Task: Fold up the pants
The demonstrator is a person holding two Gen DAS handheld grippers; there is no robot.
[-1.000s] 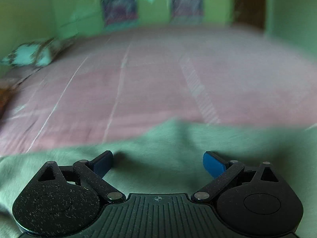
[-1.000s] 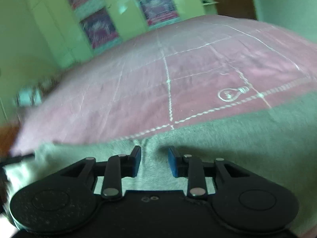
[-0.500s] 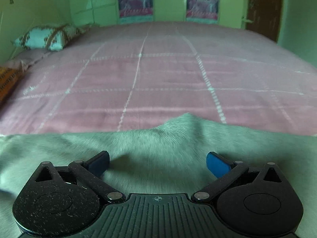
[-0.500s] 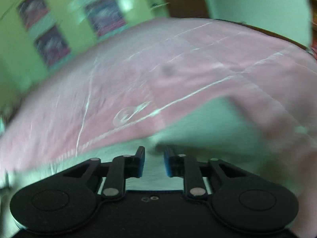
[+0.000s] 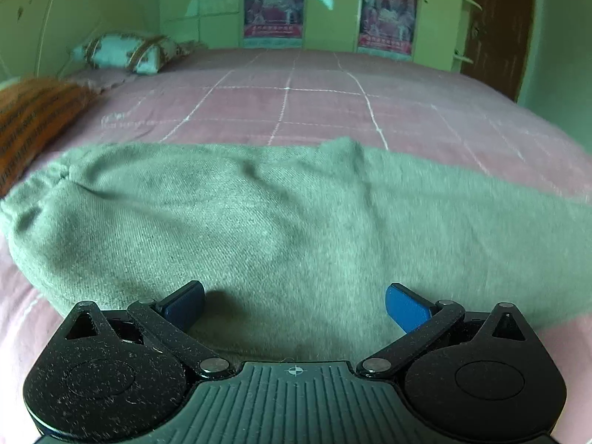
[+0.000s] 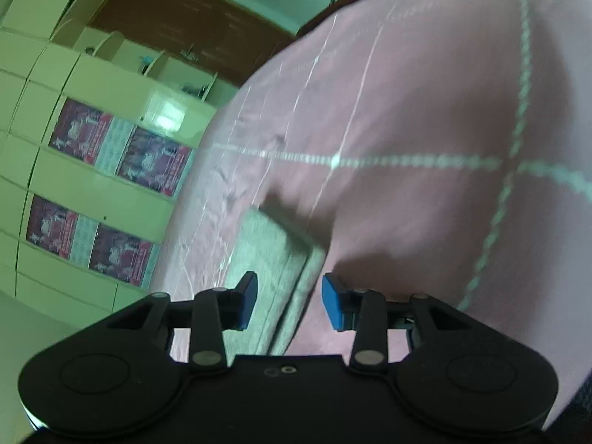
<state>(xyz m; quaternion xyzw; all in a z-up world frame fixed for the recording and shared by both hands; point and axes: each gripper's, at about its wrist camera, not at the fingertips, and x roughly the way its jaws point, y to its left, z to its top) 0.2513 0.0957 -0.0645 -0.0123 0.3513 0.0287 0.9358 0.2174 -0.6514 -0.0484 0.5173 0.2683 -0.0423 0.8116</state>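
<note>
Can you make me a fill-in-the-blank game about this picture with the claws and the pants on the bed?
1. The green pants lie on a bedspread colored ____.
2. The left claw has its jaws wide ____ over the pants.
3. A pillow sits at the far ____ corner of the bed in the left claw's view.
4. The right claw has blue ____ on either side of a pant edge.

Missing words: pink; open; left; pads

The green knit pants (image 5: 296, 222) lie across the pink grid-stitched bedspread (image 5: 314, 111), directly ahead of the left gripper (image 5: 295, 305). A patterned pillow (image 5: 125, 51) sits far ahead to its left. The right gripper (image 6: 288, 301) straddles the pants' edge.
</note>
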